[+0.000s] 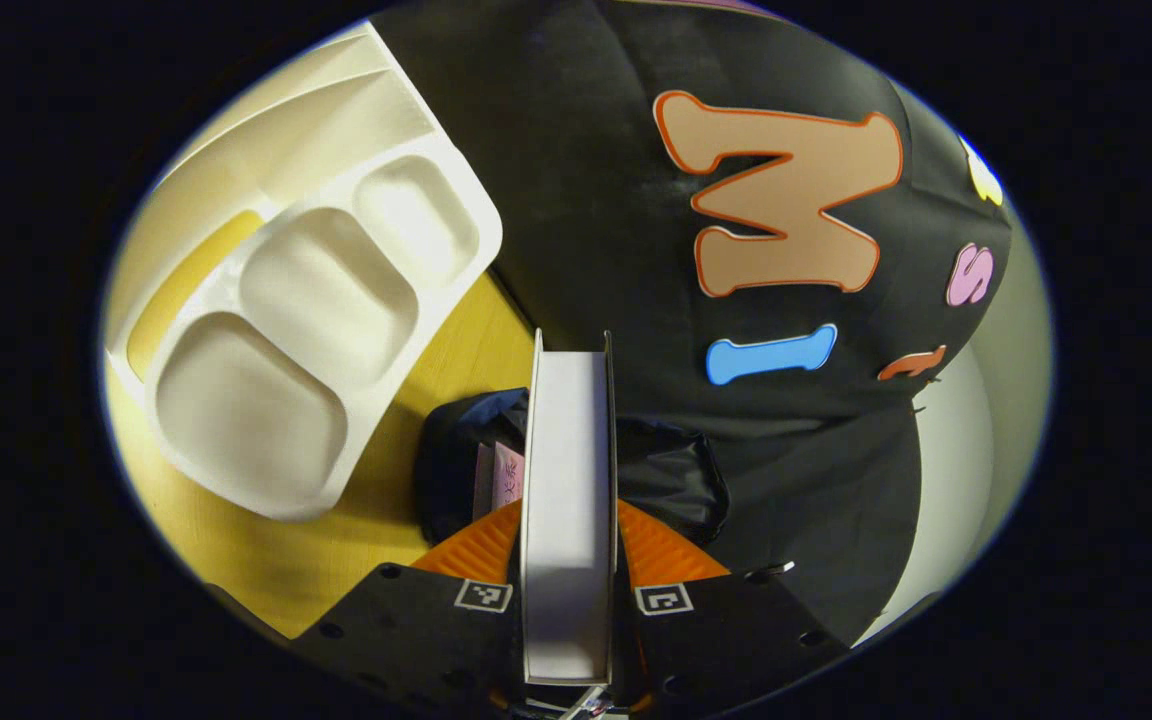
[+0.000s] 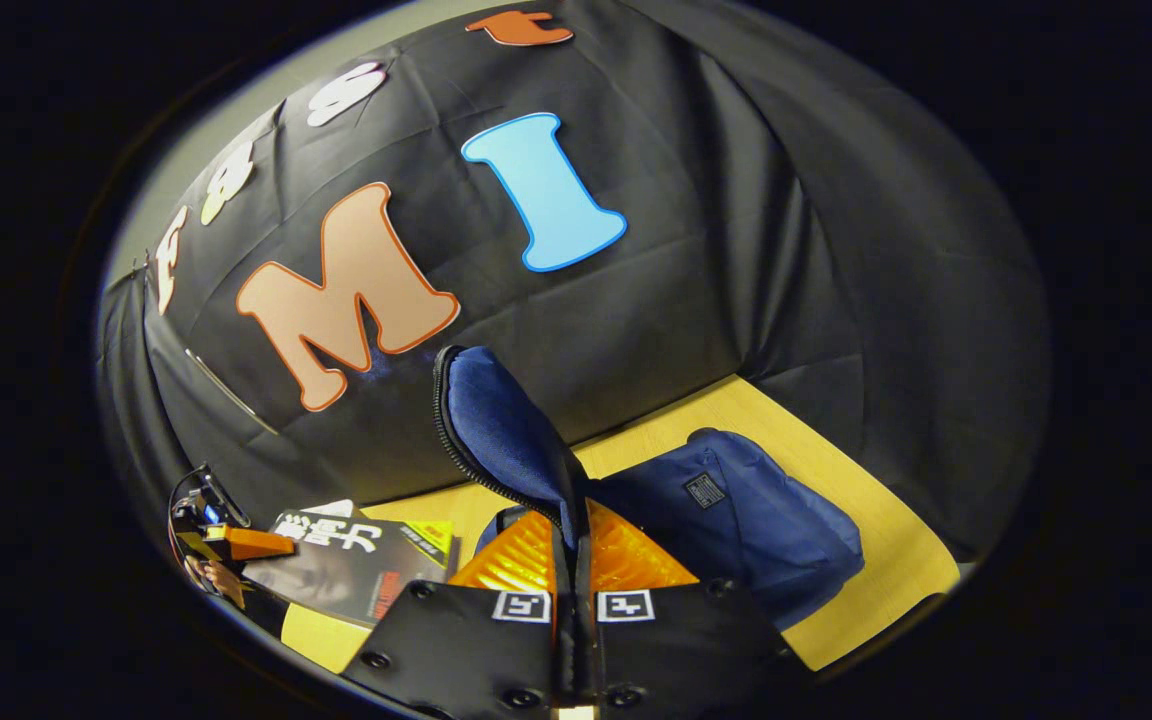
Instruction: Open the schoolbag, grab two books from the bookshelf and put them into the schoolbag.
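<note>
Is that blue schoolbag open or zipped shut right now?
Open. In the right gripper view the right hand-held gripper pinches the schoolbag flap and lifts it, its zipper edge parted from the body.

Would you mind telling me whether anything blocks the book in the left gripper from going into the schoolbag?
Nothing visible does. The left gripper holds the book edge-on just above the schoolbag, whose mouth lies open beneath it. The right gripper pinches the bag's flap up and clear. The white tray sits off to one side.
</note>
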`<state>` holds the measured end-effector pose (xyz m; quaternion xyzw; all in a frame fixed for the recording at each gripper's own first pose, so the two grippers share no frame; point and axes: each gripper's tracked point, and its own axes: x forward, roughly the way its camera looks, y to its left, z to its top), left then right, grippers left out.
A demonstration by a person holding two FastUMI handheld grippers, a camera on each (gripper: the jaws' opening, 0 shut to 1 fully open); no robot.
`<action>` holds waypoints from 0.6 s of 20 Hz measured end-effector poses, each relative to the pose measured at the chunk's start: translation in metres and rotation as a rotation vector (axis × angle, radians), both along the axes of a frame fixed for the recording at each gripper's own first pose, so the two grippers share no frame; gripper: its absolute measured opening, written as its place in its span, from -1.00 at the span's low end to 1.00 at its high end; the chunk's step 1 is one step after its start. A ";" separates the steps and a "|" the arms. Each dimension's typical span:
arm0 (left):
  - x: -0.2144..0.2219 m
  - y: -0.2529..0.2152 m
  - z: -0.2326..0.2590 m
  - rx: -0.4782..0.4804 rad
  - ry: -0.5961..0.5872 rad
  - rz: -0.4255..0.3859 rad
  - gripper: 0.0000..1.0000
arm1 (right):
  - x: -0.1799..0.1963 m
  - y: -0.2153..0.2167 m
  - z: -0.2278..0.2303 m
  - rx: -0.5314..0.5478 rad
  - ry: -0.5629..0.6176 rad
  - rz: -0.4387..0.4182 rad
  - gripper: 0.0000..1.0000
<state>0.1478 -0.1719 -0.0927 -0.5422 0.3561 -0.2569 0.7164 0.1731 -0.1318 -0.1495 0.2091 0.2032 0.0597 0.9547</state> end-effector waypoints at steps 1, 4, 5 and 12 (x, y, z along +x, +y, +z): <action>0.001 -0.010 -0.004 0.013 0.006 -0.012 -0.44 | -0.001 0.001 -0.001 -0.001 0.000 0.004 -0.94; 0.004 -0.035 -0.012 0.034 0.028 -0.056 -0.39 | 0.000 0.002 -0.001 0.002 -0.003 0.011 -0.94; 0.003 -0.043 -0.016 0.045 0.041 -0.071 -0.39 | 0.000 0.002 0.000 0.004 -0.003 0.017 -0.94; 0.021 -0.108 -0.033 0.036 0.082 -0.107 -0.39 | 0.003 0.001 0.004 0.005 -0.014 0.034 -0.94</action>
